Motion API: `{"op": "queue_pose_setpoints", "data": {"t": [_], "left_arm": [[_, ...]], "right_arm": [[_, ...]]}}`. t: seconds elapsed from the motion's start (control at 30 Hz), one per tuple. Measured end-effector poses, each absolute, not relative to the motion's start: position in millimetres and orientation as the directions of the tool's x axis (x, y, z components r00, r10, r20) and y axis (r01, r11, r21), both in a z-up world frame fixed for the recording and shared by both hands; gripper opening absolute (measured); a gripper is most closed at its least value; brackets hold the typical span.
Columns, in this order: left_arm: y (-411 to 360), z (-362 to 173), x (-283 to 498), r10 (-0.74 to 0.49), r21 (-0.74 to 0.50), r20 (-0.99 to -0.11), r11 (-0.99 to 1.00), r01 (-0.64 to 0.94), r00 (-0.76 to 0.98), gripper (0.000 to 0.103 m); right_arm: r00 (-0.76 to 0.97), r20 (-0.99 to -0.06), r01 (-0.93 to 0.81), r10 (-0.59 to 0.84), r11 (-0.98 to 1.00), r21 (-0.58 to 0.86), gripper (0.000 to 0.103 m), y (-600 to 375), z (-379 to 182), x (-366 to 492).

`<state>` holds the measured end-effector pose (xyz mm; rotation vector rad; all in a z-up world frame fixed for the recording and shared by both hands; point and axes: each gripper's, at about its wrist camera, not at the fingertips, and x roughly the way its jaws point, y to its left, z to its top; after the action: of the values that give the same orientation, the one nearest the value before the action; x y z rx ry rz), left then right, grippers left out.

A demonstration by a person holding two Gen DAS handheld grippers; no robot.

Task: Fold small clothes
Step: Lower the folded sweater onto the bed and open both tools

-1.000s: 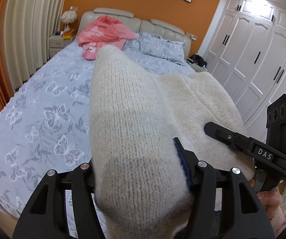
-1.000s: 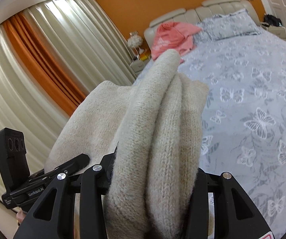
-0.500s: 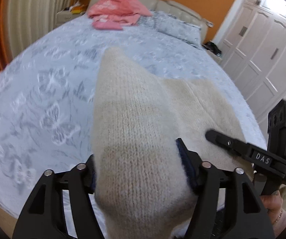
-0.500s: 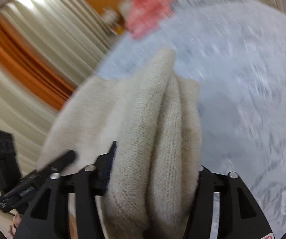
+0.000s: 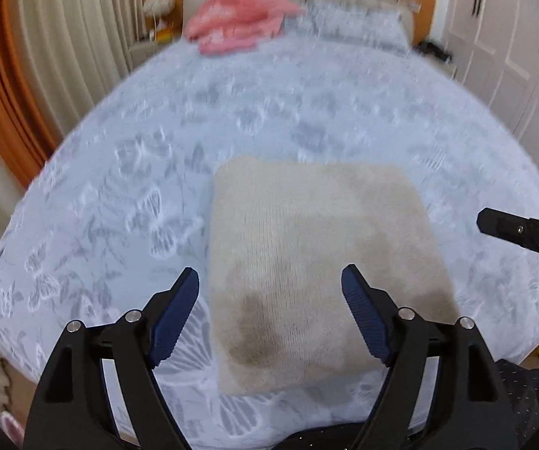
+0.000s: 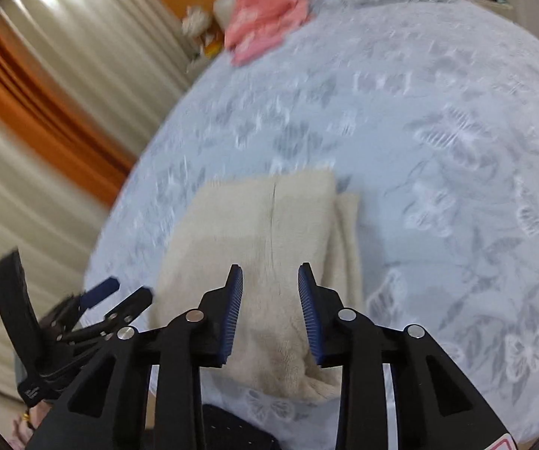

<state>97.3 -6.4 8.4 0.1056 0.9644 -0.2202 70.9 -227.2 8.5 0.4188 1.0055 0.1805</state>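
- Broadly, we see the bed point(image 5: 119, 172) under its blue butterfly cover, blurred by motion in both views; its near edge is cut off by the gripper frames.
- Far back, the curtains point(image 6: 63, 75) and wardrobe doors point(image 5: 513, 56) are smeared, and we cannot read any detail on them.
- At the headboard, the pink garment point(image 5: 239, 22) lies crumpled beside the pillow; its shape is too blurred to name.
- Centrally, the cream knit garment point(image 5: 307, 247) lies folded flat on the cover near the bed's front edge. A second ago it hung bunched between both sets of jaws, above the bed.
- In the right wrist view, a seam runs down the same garment point(image 6: 269, 225), and a lower layer shows along its right side; its near corner is hidden behind the fingers.
- Below, the left gripper point(image 5: 269, 318) has just been opening: its jaws stand spread wide, clear of the cloth.
- Likewise, the right gripper point(image 6: 269, 311) has just been narrowing; its jaws stand apart with nothing pinched, the knit visible beneath the gap.
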Motion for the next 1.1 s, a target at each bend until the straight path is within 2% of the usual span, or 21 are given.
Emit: {"op": "queue_pose_setpoints", "data": {"t": [0.07,0.13,0.23,0.37,0.47,0.5,0.53,0.6,0.63,0.67,0.7,0.73,0.8,0.87,0.93,1.0,1.03,1.07,1.1], "left_arm": [[-5.9,-20.6,104.8,-0.105,-0.004,-0.871,0.978,0.207,0.481,0.076],[-5.2,-50.7,109.1,-0.075,0.003,-0.908,0.983,0.186,0.413,0.085],[-2.5,-44.0,102.2,-0.080,0.007,-0.899,0.980,0.198,0.430,0.085],[3.1,-26.5,92.4,-0.100,-0.008,-0.883,0.980,0.199,0.458,0.084],[0.3,-42.3,96.4,-0.067,0.021,-0.905,0.979,0.202,0.420,0.084],[-0.9,-47.7,97.8,-0.067,0.017,-0.911,0.980,0.199,0.408,0.084],[-1.1,-50.4,98.2,-0.071,0.011,-0.913,0.980,0.197,0.403,0.086],[1.1,-46.8,96.4,-0.078,-0.001,-0.917,0.981,0.193,0.392,0.085],[3.6,-42.0,94.6,-0.083,-0.006,-0.913,0.982,0.190,0.399,0.086],[8.2,-34.8,92.3,-0.091,-0.015,-0.906,0.983,0.185,0.413,0.087],[11.6,-31.5,91.2,-0.096,-0.021,-0.903,0.984,0.179,0.420,0.090],[13.6,-30.5,91.7,-0.099,-0.026,-0.902,0.984,0.175,0.421,0.092],[16.7,-35.2,98.6,-0.096,-0.032,-0.912,0.986,0.163,0.399,0.093],[16.4,-41.6,102.8,-0.084,-0.029,-0.925,0.988,0.154,0.369,0.093],[17.0,-46.2,105.3,-0.101,-0.047,-0.927,0.987,0.153,0.362,0.093],[15.7,-50.7,106.6,-0.096,-0.040,-0.928,0.986,0.160,0.361,0.094],[15.4,-51.8,106.6,-0.094,-0.038,-0.928,0.986,0.160,0.359,0.094],[15.6,-52.0,106.9,-0.096,-0.040,-0.929,0.986,0.159,0.359,0.094],[16.0,-51.3,107.0,-0.096,-0.041,-0.928,0.987,0.158,0.361,0.094]], "right_arm": [[0.435,-0.838,0.058,0.330,0.918,0.392,0.029,-220.3,-25.6,83.4],[0.313,-0.910,0.077,0.271,0.948,0.309,0.026,-216.3,-68.4,90.2],[0.346,-0.895,0.110,0.283,0.935,0.338,0.026,-218.6,-51.3,85.4],[0.441,-0.864,0.038,0.243,0.957,0.288,0.026,-202.8,-1.7,69.1],[0.369,-0.909,0.018,0.195,0.976,0.217,0.026,-189.0,-24.9,72.9],[0.296,-0.944,0.026,0.143,0.987,0.158,0.027,-186.0,-52.6,78.1],[0.254,-0.958,0.034,0.133,0.989,0.146,0.027,-189.0,-65.8,80.8],[0.292,-0.941,0.071,0.173,0.977,0.202,0.031,-197.5,-54.8,77.7],[0.330,-0.925,0.090,0.191,0.969,0.232,0.034,-203.4,-42.4,76.0],[0.354,-0.916,0.102,0.190,0.966,0.239,0.053,-208.3,-34.9,74.9],[0.389,-0.907,0.119,0.160,0.968,0.222,0.078,-216.2,-24.5,76.9],[0.409,-0.903,0.129,0.130,0.972,0.198,0.084,-222.1,-21.0,79.6],[0.415,-0.904,0.150,0.100,0.973,0.176,0.086,-233.3,-25.0,89.7],[0.319,-0.928,0.197,0.191,0.945,0.262,0.086,-244.8,-54.5,109.6],[0.268,-0.909,0.246,0.320,0.889,0.386,0.084,-245.6,-80.6,115.9],[0.280,-0.856,0.261,0.435,0.823,0.504,0.044,-243.0,-92.0,115.5],[0.289,-0.855,0.266,0.430,0.822,0.503,0.042,-239.5,-89.7,115.6],[0.309,-0.858,0.245,0.411,0.837,0.489,0.033,-233.7,-80.2,114.2],[0.326,-0.860,0.228,0.393,0.850,0.475,0.028,-231.2,-71.8,112.6]]}}
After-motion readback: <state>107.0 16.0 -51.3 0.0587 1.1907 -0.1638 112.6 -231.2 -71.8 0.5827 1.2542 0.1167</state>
